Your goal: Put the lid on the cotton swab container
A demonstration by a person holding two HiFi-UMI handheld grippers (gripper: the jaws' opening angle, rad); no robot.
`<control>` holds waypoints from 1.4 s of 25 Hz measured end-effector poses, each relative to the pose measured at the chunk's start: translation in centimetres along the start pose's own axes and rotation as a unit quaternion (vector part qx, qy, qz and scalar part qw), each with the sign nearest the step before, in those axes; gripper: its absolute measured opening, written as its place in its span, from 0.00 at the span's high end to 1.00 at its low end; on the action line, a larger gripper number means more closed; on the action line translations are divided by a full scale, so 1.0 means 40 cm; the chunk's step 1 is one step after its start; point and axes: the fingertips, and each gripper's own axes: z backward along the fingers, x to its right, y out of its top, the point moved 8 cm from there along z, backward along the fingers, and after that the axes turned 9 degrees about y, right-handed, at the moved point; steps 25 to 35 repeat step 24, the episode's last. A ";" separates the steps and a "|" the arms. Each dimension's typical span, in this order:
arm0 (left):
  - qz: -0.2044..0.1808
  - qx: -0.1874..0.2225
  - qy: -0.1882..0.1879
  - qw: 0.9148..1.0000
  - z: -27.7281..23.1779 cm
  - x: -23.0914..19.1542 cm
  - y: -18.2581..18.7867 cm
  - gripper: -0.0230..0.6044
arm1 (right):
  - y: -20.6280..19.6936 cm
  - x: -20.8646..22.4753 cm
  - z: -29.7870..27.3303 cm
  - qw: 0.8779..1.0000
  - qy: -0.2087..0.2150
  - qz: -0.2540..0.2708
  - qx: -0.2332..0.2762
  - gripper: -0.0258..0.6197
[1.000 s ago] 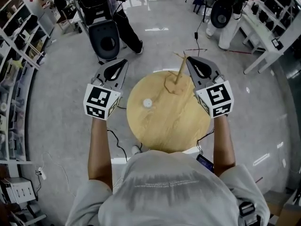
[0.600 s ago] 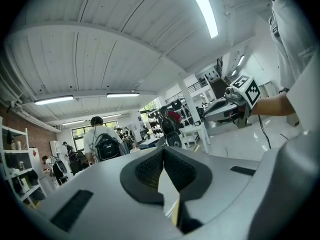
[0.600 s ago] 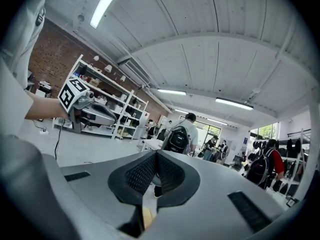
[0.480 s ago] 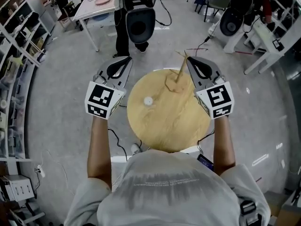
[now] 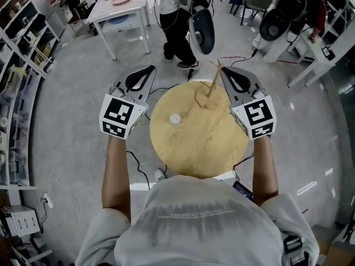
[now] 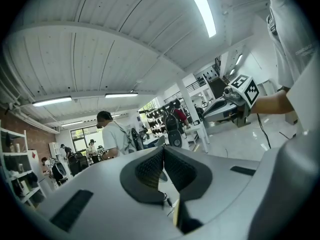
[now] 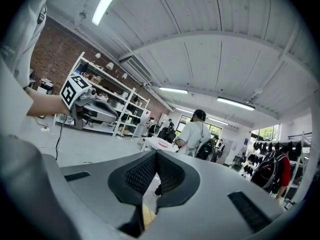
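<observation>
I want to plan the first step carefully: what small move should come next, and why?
Probably open the left claw and lower it toward the small white round piece, likely the lid, on the table. It and the right claw are shut and empty beside the table, and that piece lies on the left side.

A glossy grey floor spreads out beneath a round wooden table. Open shelving lines the left side, a small white table stands further off, and white benches run along the right. Overhead, a white ribbed ceiling carries long strip lights. One wall is red brick, and bright windows show in the distance
</observation>
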 end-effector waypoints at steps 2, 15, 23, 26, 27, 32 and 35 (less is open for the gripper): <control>0.000 -0.002 -0.001 1.000 -0.006 0.009 0.001 0.93 | -0.003 0.008 0.005 1.000 0.000 0.000 0.002 0.92; 0.005 -0.007 -0.004 1.000 -0.019 0.007 -0.010 0.93 | -0.012 0.007 -0.011 1.000 -0.001 -0.005 0.004 0.92; 0.005 -0.009 -0.007 1.000 -0.029 0.007 -0.024 0.93 | -0.019 0.009 -0.027 1.000 0.000 -0.005 0.003 0.92; 0.005 -0.009 -0.007 1.000 -0.030 0.008 -0.026 0.93 | -0.019 0.010 -0.028 1.000 0.000 -0.004 0.003 0.92; 0.005 -0.009 -0.007 1.000 -0.030 0.008 -0.026 0.93 | -0.019 0.010 -0.028 1.000 0.000 -0.004 0.003 0.92; 0.005 -0.009 -0.007 1.000 -0.030 0.008 -0.026 0.93 | -0.019 0.010 -0.028 1.000 0.000 -0.004 0.003 0.92; 0.005 -0.009 -0.007 1.000 -0.030 0.008 -0.026 0.93 | -0.019 0.010 -0.028 1.000 0.000 -0.004 0.003 0.92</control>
